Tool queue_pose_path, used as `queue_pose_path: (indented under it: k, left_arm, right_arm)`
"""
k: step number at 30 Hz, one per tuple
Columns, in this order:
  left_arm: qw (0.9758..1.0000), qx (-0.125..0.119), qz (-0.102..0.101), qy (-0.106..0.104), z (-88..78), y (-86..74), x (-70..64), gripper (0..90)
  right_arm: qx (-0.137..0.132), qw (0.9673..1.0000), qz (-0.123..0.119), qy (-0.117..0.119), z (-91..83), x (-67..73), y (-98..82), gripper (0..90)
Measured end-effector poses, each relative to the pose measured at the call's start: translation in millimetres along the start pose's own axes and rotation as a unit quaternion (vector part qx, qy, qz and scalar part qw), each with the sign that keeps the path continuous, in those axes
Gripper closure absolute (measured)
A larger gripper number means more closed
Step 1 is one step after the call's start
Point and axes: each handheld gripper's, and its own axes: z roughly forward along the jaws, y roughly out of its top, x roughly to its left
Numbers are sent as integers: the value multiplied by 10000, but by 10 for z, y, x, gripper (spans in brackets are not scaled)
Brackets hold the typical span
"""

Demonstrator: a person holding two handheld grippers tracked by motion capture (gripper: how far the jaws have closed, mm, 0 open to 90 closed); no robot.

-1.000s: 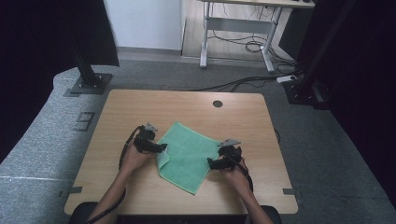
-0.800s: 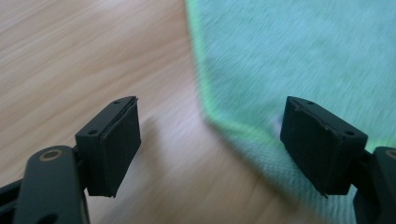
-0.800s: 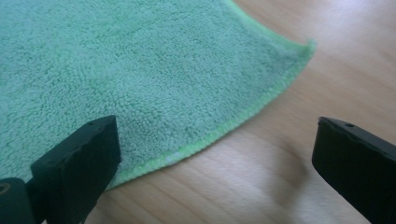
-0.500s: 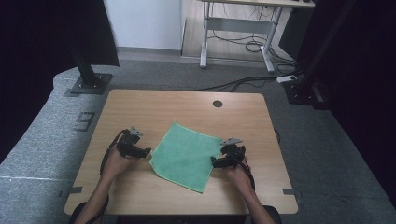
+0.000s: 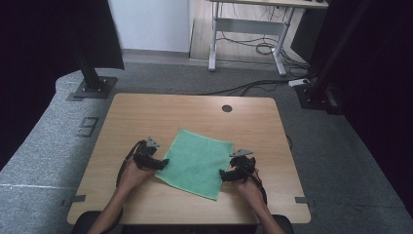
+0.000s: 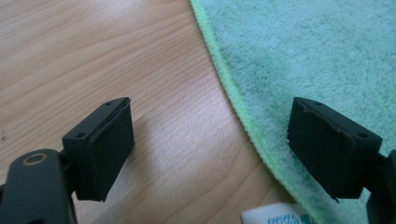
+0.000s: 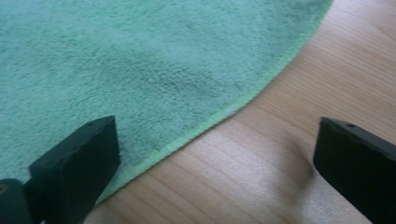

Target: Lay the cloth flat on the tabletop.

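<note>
A green cloth [image 5: 197, 161] lies spread flat on the wooden table [image 5: 195, 112], turned a little askew. My left gripper [image 5: 163, 163] sits at the cloth's left edge, open; its jaws have just been opening. In the left gripper view the left gripper [image 6: 210, 149] straddles the cloth's bright hem [image 6: 233, 98] without pressing on it, and a white label [image 6: 275, 215] shows at the bottom. My right gripper [image 5: 223, 175] rests at the cloth's right edge, open. In the right gripper view the right gripper [image 7: 215, 163] has the cloth [image 7: 140, 60] and its hem between wide jaws, untouched.
A round cable hole [image 5: 227, 108] sits near the table's far edge. A black stand base [image 5: 92, 87] is on the carpet at the far left. Desk legs and cables [image 5: 253, 46] lie beyond the table. Bare wood surrounds the cloth.
The cloth, rumpled on its left side a second ago, now lies flat. The left gripper drew away to the left, then came back to the cloth's left edge. The right gripper stayed put.
</note>
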Motion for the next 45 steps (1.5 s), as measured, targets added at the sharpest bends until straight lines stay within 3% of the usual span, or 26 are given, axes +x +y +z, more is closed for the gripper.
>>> queue_pose_path:
  k: [2, 3, 5, 9, 13, 15, 17, 18, 23, 24, 26, 28, 33, 41, 45]
  left_arm:
    - [10000, -1, -17, 51, -14, -15, -17, 150]
    - [10000, -7, -66, 60, -33, -42, -47, 149]
    - [9999, -19, -125, 72, -50, -68, -90, 148]
    - [9999, -36, -156, 45, -67, -96, -178, 148]
    - [10000, -26, 35, 26, -86, -101, -348, 149]
    - [9997, -92, 154, 154, -83, -65, -379, 143]
    - [9996, -142, 159, 194, -79, -46, -377, 144]
    - [9994, -260, 14, 217, -46, 14, -334, 145]
    - [9993, -216, -93, 300, 74, 45, -258, 138]
    - [9991, -250, -194, 287, 87, 45, -231, 141]
    - [9984, -230, -145, 501, 90, 69, -191, 143]
    - [9979, -220, -211, 574, 108, 92, -136, 143]
    - [9977, -271, -407, 470, 133, 89, -63, 142]
    - [9980, -313, -356, 423, 106, 91, -65, 139]
    - [9984, -431, -331, 122, -32, 105, -81, 124]
  right_arm:
    - [16, 10000, 26, -18, 2, -9, 3, 0]
    - [46, 9998, -40, -204, -11, -48, 18, 0]
    - [29, 9995, -39, -311, -10, -85, 21, 0]
    - [-4, 9994, 126, -333, 17, -189, 26, 0]
    - [3, 9987, 169, -483, 57, -302, 77, 0]
    - [3, 9985, 156, -522, 76, -347, 99, 1]
    - [-15, 9983, 190, -551, 97, -380, 118, 3]
    - [-22, 9982, 212, -558, 110, -403, 130, 4]
    - [-33, 9981, 268, -548, 151, -454, 166, 5]
    - [-32, 9981, 286, -547, 164, -460, 179, 7]
    - [-41, 9981, 281, -538, 169, -452, 186, 14]
    - [-55, 9983, 274, -507, 172, -437, 188, 22]
    - [-66, 9985, 253, -472, 177, -421, 193, 26]
    - [-151, 9989, 305, -311, 166, -439, 175, 62]
    - [-208, 9992, 262, -214, 112, -427, 172, 63]
